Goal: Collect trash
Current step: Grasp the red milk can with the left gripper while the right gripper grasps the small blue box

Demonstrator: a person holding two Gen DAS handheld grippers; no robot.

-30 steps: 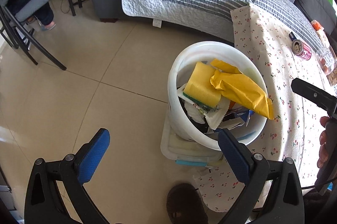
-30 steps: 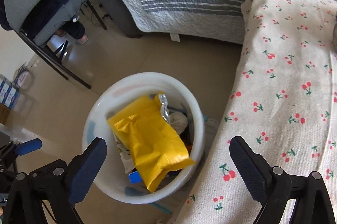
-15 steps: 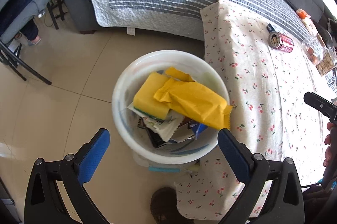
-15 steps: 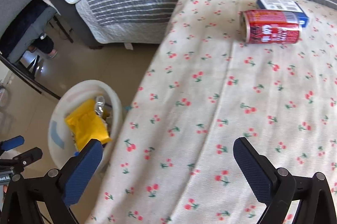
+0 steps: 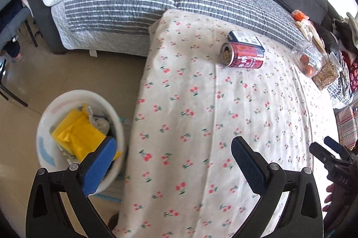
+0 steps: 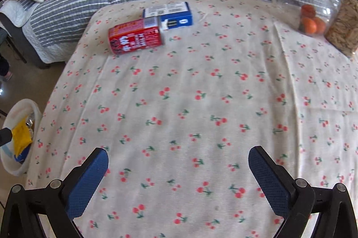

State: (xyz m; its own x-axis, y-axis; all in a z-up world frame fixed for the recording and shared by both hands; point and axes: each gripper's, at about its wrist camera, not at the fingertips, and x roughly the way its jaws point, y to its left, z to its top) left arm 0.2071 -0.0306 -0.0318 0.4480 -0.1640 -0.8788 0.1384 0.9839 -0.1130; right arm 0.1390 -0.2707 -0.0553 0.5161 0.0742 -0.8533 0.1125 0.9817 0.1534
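Reaching for the next piece of trash is the step in hand, and both grippers are empty with their jaws spread wide. The right gripper hovers over the near part of the cherry-print bench, well short of the red can, which lies on its side at the far left of the cloth with the blue box touching its far end. The left gripper sits over the bench's left edge, with the white bin on the floor just beside that edge, already holding a yellow wrapper. A good approach would likely bring the right gripper forward and left, squaring its jaws across the can's round body rather than its ends, since a lying can may roll. Closing gently should avoid nudging the box. The glass jar of oranges at the far right is probably not trash.
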